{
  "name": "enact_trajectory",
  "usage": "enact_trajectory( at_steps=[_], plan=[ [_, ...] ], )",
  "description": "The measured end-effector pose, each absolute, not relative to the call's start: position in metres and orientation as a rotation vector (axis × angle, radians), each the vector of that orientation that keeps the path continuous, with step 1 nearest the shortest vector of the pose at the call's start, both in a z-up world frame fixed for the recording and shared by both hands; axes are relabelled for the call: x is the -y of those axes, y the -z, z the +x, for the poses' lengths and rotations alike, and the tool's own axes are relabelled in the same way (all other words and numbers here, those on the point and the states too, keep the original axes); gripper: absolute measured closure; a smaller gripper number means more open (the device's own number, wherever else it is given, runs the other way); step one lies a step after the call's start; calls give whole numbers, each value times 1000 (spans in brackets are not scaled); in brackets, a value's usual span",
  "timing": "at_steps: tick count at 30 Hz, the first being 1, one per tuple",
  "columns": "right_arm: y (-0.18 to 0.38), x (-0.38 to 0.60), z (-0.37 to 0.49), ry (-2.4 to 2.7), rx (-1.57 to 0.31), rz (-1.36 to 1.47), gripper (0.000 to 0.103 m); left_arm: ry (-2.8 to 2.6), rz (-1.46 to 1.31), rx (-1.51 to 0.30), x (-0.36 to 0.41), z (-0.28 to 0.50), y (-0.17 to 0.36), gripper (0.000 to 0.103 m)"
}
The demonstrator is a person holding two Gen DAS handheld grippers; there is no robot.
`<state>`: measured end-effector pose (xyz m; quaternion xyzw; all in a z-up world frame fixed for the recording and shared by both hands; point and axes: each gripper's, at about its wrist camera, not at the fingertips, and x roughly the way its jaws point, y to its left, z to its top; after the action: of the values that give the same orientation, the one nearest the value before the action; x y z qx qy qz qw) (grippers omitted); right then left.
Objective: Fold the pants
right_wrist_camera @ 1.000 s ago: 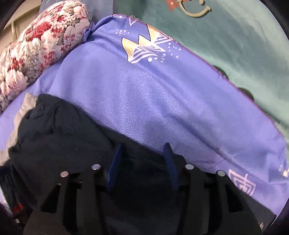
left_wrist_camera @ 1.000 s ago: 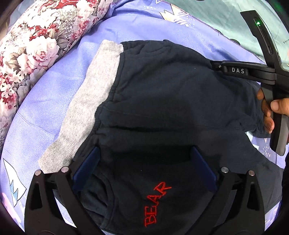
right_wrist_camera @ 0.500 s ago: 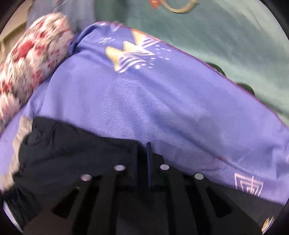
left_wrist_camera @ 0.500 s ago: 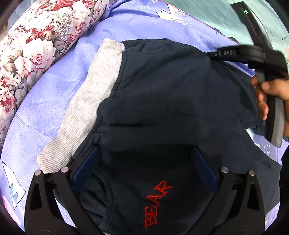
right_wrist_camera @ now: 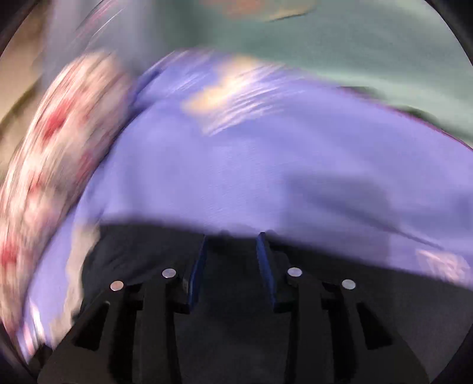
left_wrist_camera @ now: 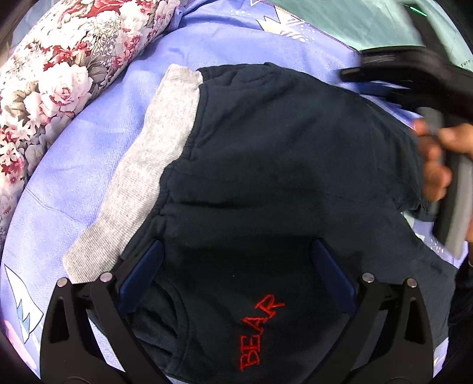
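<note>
My left gripper [left_wrist_camera: 236, 274] hovers spread over the navy pants [left_wrist_camera: 280, 165]; my right gripper [right_wrist_camera: 231, 254] is opening off their edge. Next: regrip, fold across.

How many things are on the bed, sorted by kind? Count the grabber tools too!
Pants: 1, dark with a grey waistband
Flowery pillow: 1
Purple sheet: 1
Green sheet: 1
Grabber tools: 2, the left gripper and the right gripper, whose jaws are opening
Total: 6
</note>
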<state>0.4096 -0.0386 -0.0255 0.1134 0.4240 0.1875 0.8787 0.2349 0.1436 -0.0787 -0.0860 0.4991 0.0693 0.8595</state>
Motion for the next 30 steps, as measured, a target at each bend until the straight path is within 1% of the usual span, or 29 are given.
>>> enact_trajectory(
  at_steps=[1, 2, 3, 4, 5, 9, 11, 14, 17, 18, 19, 20, 23, 25, 27, 29, 30],
  plan=[
    [22, 58, 407, -450, -894, 273, 65, -142, -187, -1048, -144, 234, 78, 2],
    [19, 71, 404, -474, -908, 237, 62, -140, -191, -1048, -144, 234, 77, 2],
    [17, 89, 398, -421, -907, 131, 60, -136, -203, -1048, -145, 233, 77, 2],
    [18, 103, 394, -364, -904, 50, 53, -136, -209, -1048, -143, 234, 76, 2],
    [21, 119, 390, -322, -912, -6, 49, -136, -214, -1047, -145, 234, 75, 2],
    [43, 201, 383, -195, -1005, -73, 48, -141, -215, -1047, -145, 235, 76, 2],
    [51, 224, 378, -154, -1009, -103, 48, -148, -201, -1046, -144, 234, 77, 2],
    [59, 237, 376, -131, -993, -146, 48, -157, -171, -1043, -141, 235, 79, 2],
    [67, 222, 389, -131, -982, -214, 49, -157, -169, -1040, -140, 234, 79, 2],
    [66, 221, 392, -125, -973, -222, 50, -156, -170, -1039, -140, 234, 79, 2],
    [66, 220, 396, -127, -970, -220, 57, -156, -169, -1038, -140, 233, 78, 2],
    [66, 218, 400, -127, -966, -223, 66, -155, -167, -1038, -139, 233, 79, 2],
    [68, 209, 404, -155, -982, -238, 89, -152, -167, -1039, -139, 234, 79, 2],
    [66, 208, 407, -170, -1000, -232, 99, -150, -171, -1039, -140, 236, 80, 2],
    [60, 205, 409, -168, -988, -231, 101, -147, -176, -1039, -142, 236, 80, 2],
    [50, 220, 411, -144, -940, -137, 101, -146, -186, -1038, -144, 234, 78, 2],
    [54, 223, 415, -141, -951, -100, 101, -147, -189, -1036, -144, 234, 78, 2]
  ],
)
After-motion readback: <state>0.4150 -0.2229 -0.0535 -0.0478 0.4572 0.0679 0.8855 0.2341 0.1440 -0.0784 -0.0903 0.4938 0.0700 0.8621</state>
